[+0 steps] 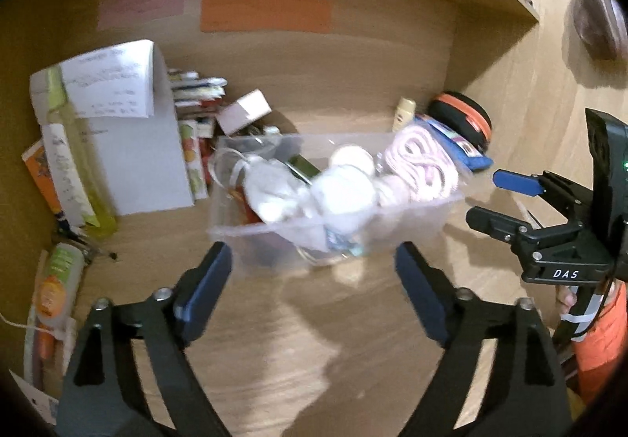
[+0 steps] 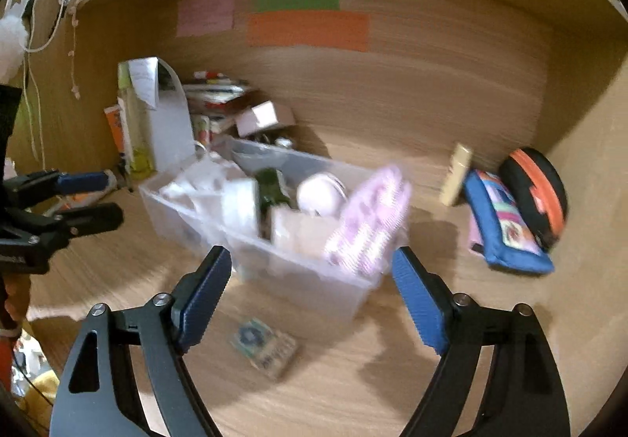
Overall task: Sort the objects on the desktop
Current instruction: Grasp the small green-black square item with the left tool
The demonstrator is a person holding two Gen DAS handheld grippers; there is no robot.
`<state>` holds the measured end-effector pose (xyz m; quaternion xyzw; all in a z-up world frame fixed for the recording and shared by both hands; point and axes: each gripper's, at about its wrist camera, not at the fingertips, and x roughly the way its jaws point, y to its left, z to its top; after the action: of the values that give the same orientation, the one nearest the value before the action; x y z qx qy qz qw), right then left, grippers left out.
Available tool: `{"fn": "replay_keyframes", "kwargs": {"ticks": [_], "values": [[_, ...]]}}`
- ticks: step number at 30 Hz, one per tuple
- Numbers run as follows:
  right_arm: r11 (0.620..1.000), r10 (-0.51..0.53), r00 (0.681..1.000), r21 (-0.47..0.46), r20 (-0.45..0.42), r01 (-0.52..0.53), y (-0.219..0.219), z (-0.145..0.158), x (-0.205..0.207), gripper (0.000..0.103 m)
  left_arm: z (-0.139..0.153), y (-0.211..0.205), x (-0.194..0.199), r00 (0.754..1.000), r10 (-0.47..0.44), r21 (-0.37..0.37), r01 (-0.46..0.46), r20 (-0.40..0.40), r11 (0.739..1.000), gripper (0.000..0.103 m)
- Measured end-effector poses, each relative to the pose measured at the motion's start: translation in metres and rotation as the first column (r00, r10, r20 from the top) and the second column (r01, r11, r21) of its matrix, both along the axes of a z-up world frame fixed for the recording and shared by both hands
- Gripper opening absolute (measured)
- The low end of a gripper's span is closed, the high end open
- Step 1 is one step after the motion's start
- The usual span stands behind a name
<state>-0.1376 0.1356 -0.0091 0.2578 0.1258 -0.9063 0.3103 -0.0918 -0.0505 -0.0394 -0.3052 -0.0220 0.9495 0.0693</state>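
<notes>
A clear plastic bin stands on the wooden desk, packed with white soft items, a pink-and-white bundle and a dark green object. My left gripper hangs just in front of the bin's near wall, open, with nothing between its blue pads. My right gripper is open too, before the bin's near corner, gripping nothing. Each gripper shows at the edge of the other's view: the right one, the left one.
A small printed box lies flat in front of the bin. A blue pouch, a black-and-orange round case and a cream bottle sit at right. Papers, a yellow-green bottle and stacked books crowd the left back corner.
</notes>
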Motion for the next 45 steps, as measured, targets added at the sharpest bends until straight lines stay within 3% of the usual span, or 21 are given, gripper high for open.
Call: {"fn": "replay_keyframes", "kwargs": {"ticks": [11,18,26,31,37,41,43,45], "values": [[0.988,0.019,0.995,0.152,0.100,-0.034,0.040,-0.055,0.018,0.082,-0.046,0.050,-0.015,0.982,-0.084,-0.064,0.096,0.167,0.993,0.092],[0.984,0.036,0.989,0.167,0.145,-0.060,0.044,-0.066,0.016,0.082,-0.062,0.078,-0.047,0.961,-0.126,-0.067,0.147,0.247,0.987,0.092],[0.982,0.057,0.982,0.166,0.181,-0.087,0.034,-0.068,0.011,0.082,-0.076,0.082,-0.070,0.946,-0.103,-0.052,0.125,0.309,0.991,0.091],[0.973,0.109,0.975,0.181,0.194,-0.145,0.017,-0.069,0.010,0.082,-0.078,0.069,-0.070,0.950,-0.062,-0.067,0.087,0.307,0.994,0.075],[0.959,0.161,0.964,0.199,0.211,-0.203,-0.004,-0.074,0.006,0.078,-0.075,0.067,-0.071,0.951,-0.084,-0.046,0.103,0.297,0.994,0.070],[0.952,0.166,0.956,0.213,0.240,-0.219,-0.016,-0.079,0.001,0.056,-0.075,0.076,-0.076,0.947,-0.124,-0.068,0.150,0.296,0.986,0.057],[0.953,0.167,0.954,0.209,0.247,-0.221,-0.020,-0.079,-0.001,0.054,-0.075,0.079,-0.077,0.949,-0.131,-0.087,0.162,0.288,0.983,0.050],[0.954,0.164,0.955,0.206,0.248,-0.217,-0.021,-0.079,-0.003,0.046,-0.075,0.082,-0.077,0.952,-0.137,-0.107,0.172,0.275,0.979,0.043]]}}
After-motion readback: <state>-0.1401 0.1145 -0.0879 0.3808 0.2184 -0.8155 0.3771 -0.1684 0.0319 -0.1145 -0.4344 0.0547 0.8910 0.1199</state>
